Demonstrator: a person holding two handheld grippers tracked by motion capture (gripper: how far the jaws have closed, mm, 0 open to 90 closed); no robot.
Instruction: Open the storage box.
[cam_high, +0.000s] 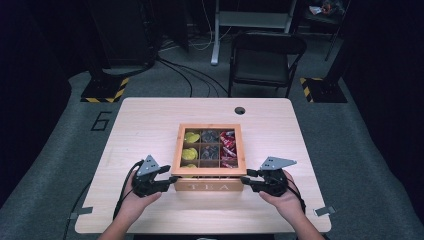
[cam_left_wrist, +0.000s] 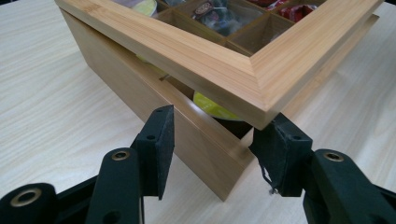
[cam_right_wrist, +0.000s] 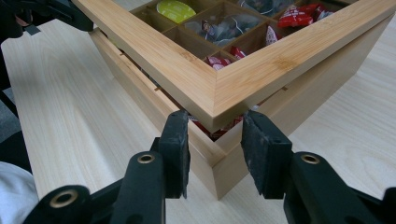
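Now | tea box lid (cam_high: 208, 171) raised | both hand-held grippers (cam_left_wrist: 212, 135) (cam_right_wrist: 215, 135) unclenched, straddling its front corners

The left tool (cam_left_wrist: 212, 140) faces the near corner of a bamboo tea box (cam_left_wrist: 154, 102) standing on the pale wooden desk (cam_left_wrist: 51, 102). Its two black jaws stand apart, one on each side of that corner. The framed lid (cam_left_wrist: 233, 70) is raised at this corner, with a gap open between lid and box body. The right-hand pad (cam_left_wrist: 280, 149) sits directly beneath the lid corner. A yellow packet (cam_left_wrist: 212, 105) is visible through the gap. Further packets lie in compartments visible through the lid.
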